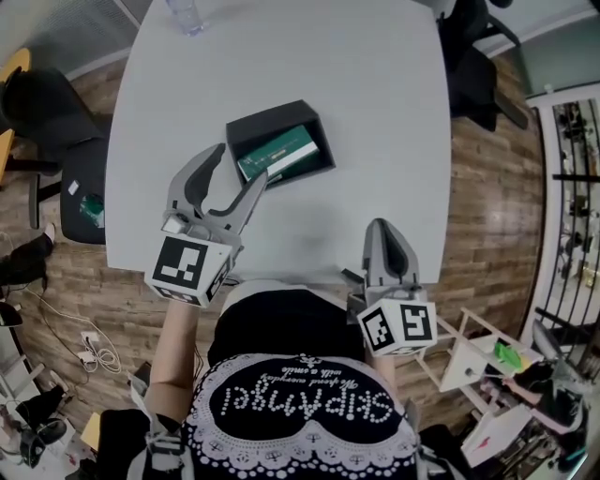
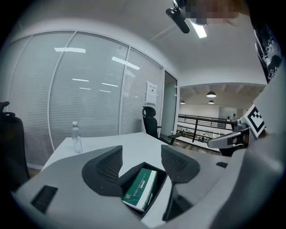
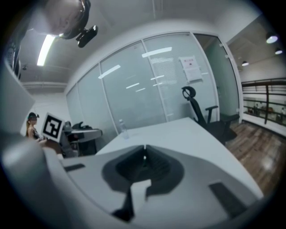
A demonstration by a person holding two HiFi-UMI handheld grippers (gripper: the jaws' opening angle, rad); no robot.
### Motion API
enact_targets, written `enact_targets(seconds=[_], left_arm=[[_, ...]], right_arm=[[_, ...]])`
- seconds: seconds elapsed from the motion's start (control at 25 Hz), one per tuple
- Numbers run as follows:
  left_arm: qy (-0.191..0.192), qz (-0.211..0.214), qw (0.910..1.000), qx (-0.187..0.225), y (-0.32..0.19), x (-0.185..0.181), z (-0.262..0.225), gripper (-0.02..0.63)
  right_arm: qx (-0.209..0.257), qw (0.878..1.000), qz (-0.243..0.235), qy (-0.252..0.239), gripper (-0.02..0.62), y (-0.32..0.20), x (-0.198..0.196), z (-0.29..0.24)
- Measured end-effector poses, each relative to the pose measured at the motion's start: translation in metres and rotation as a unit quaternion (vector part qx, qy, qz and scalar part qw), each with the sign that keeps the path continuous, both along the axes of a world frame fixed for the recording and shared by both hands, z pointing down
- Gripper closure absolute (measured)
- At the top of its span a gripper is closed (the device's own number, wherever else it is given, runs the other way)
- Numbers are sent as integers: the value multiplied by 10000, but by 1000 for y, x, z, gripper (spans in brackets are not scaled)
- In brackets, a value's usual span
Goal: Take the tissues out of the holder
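Note:
A black open-topped holder (image 1: 246, 131) stands on the white table (image 1: 375, 112), with a green and white tissue pack (image 1: 277, 153) lying in it. My left gripper (image 1: 242, 164) is open just on the near side of the holder, with nothing between its jaws. In the left gripper view the tissue pack (image 2: 140, 188) shows through the gap of the left gripper (image 2: 140, 156), inside the holder (image 2: 154, 206). My right gripper (image 1: 382, 225) is shut and empty over the table's near edge, well to the right of the holder. In its own view the right gripper (image 3: 144, 159) has its jaws together.
A clear water bottle (image 1: 187, 14) stands at the table's far side. Black office chairs sit at the left (image 1: 42, 112) and at the far right (image 1: 473, 56). A white rack (image 1: 478, 361) with small items stands on the wooden floor at the right.

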State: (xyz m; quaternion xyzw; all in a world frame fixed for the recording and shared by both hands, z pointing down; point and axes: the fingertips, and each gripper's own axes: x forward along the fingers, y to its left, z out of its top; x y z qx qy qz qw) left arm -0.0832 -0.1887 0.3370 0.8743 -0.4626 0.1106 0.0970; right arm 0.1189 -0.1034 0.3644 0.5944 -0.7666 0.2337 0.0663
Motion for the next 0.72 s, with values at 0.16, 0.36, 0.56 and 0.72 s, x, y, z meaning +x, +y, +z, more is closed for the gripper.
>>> enact_targets(seconds=[0.16, 0.36, 0.56, 0.72], left_arm=[[-195, 310, 9990, -266, -10, 15, 21, 321], [-219, 501, 9966, -612, -20, 27, 47, 313], [-306, 688, 9936, -843, -29, 39, 70, 310], [-449, 864, 9897, -1046, -34, 48, 89, 301]], right_arm=[[-126, 9999, 36, -25, 561, -2, 4, 7], [-261, 9996, 107, -50, 561, -4, 11, 16], [-362, 9992, 161, -56, 561, -7, 16, 23], [-424, 9989, 188, -54, 561, -7, 19, 27]])
